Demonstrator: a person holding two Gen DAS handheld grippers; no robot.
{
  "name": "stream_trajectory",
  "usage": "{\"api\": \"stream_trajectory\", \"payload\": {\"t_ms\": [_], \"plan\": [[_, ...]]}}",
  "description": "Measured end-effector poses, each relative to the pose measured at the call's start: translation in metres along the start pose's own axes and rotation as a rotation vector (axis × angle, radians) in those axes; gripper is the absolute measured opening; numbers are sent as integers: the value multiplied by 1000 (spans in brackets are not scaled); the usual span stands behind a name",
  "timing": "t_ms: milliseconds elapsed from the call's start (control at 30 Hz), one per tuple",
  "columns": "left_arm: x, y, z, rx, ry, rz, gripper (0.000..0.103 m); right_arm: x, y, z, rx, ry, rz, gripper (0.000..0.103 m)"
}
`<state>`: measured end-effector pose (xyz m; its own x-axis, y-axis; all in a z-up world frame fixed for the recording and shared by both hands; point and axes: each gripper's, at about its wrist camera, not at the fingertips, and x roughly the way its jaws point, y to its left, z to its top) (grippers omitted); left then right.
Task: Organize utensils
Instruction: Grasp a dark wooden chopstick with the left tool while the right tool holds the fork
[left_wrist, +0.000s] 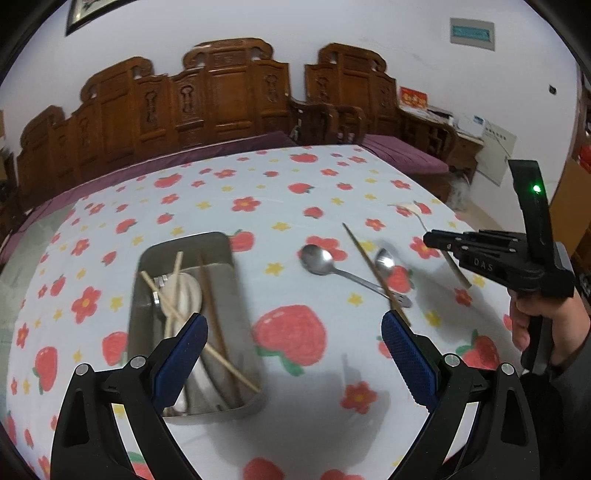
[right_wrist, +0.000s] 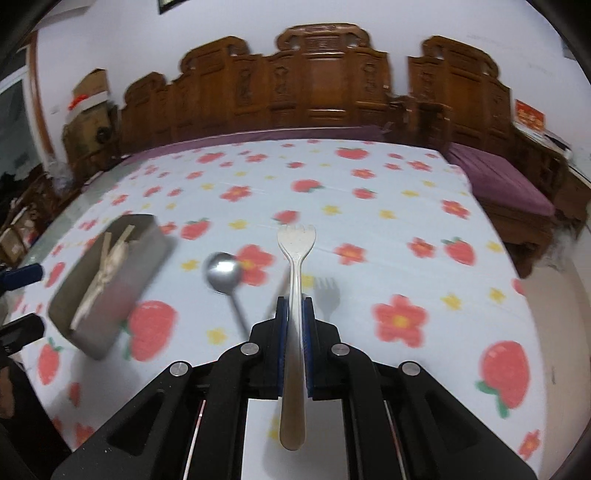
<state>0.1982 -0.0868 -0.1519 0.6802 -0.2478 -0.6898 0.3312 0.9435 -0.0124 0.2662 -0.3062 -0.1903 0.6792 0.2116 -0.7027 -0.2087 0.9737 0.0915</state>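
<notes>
Our right gripper (right_wrist: 294, 306) pinches a pale, smooth plastic fork (right_wrist: 294, 258) between its ribbed blue jaws; our left gripper (left_wrist: 293, 343) gapes wide above the rectangular steel tray (left_wrist: 243, 332) near the bench's left edge.

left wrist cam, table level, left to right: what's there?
Metal tray holding chopsticks, large spoon, loose chopstick, smaller spoon, right gripper carried by a hand.
</notes>
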Motion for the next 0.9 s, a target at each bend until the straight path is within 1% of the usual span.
{"api": "stream_trajectory", "payload": {"t_ms": [167, 300, 433, 733, 800, 867, 900], "plan": [[19, -24, 3, 19, 34, -23, 91, 7, -27, -5, 32, 15, -36, 9], [40, -42, 6, 30, 67, -40, 86, 15, -41, -7, 31, 42, -63, 9], [65, -58, 7, 17, 115, -69, 80, 25, -52, -9, 33, 68, -75, 9], [109, -90, 6, 13, 185, -96, 56, 29, -60, -5, 60, 70, -34, 9], [118, -96, 6, 14, 200, -95, 47, 30, -60, -4, 64, 70, -27, 9], [123, -99, 7, 12, 210, -97, 43, 30, -60, -2, 70, 70, -17, 9], [127, -101, 7, 11, 217, -99, 38, 30, -59, -2, 70, 69, -15, 9]]}}
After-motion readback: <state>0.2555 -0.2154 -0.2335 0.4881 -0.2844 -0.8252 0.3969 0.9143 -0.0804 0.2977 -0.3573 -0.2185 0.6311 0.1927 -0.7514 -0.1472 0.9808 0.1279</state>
